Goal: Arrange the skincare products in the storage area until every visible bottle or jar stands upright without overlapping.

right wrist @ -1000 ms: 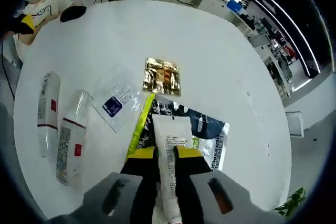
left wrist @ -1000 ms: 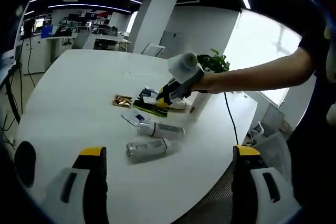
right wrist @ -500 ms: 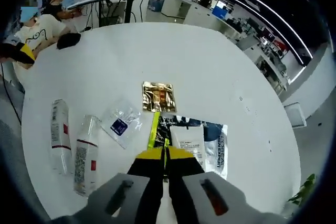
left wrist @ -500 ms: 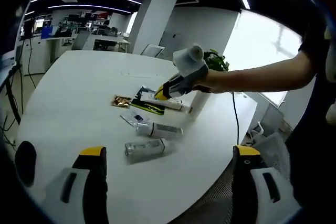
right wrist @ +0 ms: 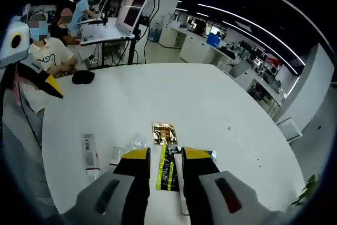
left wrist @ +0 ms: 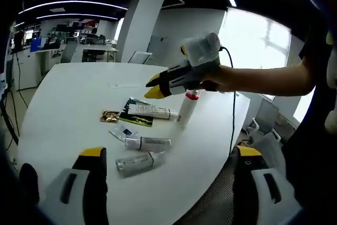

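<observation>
A white tube lies flat on a dark and green sachet. A white bottle with a red cap stands upright beside it. Two more bottles lie on their sides near the table's front; one of them also lies left of the right jaws. My right gripper hovers well above the sachet, slightly open and holding nothing. My left gripper is wide open near the table edge, with nothing between its fingers.
A gold sachet and a clear sachet with a blue label lie flat on the round white table. A black object sits at the table's far edge. People sit at desks behind it.
The right gripper let go of the white tube, which now lies on the sachet, and rose up away from the table with its jaws parted. The left gripper stayed wide open.
</observation>
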A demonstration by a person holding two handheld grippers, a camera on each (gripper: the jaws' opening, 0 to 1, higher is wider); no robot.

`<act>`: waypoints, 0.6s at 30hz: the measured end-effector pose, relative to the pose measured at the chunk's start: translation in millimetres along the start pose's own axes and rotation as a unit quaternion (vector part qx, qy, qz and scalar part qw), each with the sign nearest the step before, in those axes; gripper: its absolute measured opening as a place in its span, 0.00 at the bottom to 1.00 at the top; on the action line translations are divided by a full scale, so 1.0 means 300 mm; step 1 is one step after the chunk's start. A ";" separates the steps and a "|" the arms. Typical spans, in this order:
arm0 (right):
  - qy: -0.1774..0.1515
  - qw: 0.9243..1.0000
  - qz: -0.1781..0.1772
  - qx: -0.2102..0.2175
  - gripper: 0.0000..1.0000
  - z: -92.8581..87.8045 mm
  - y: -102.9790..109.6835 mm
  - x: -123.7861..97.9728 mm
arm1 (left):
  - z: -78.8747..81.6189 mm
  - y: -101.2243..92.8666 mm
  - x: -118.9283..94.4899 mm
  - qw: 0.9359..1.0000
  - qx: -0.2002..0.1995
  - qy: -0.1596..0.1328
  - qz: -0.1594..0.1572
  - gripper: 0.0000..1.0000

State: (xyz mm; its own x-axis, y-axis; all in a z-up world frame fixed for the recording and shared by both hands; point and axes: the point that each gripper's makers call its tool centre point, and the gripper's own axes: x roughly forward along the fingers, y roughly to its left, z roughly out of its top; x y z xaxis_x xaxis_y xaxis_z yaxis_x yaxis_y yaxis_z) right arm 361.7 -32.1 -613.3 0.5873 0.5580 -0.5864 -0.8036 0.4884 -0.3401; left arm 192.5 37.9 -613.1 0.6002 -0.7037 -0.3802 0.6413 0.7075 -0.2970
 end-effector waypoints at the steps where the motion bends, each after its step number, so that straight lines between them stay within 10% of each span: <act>1: -0.006 1.000 -0.005 -0.004 0.25 0.019 0.003 -0.038 | 0.005 -0.005 -0.005 1.000 0.005 -0.002 -0.002 0.93; 10: -0.027 0.999 -0.029 -0.017 0.39 0.192 0.022 -0.260 | -0.006 -0.025 -0.055 1.000 0.016 -0.010 -0.002 0.95; 18: -0.092 0.994 -0.049 -0.041 0.60 0.483 -0.006 -0.429 | 0.015 -0.072 -0.101 0.999 0.030 -0.019 -0.012 0.95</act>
State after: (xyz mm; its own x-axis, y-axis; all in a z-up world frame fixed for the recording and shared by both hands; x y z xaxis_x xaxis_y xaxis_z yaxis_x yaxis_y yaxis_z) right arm 301.6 -7.4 -430.7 0.6648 0.6270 -0.4061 -0.7424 0.4942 -0.4523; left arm 162.6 43.6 -591.1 0.6010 -0.7237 -0.3393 0.6831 0.6854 -0.2520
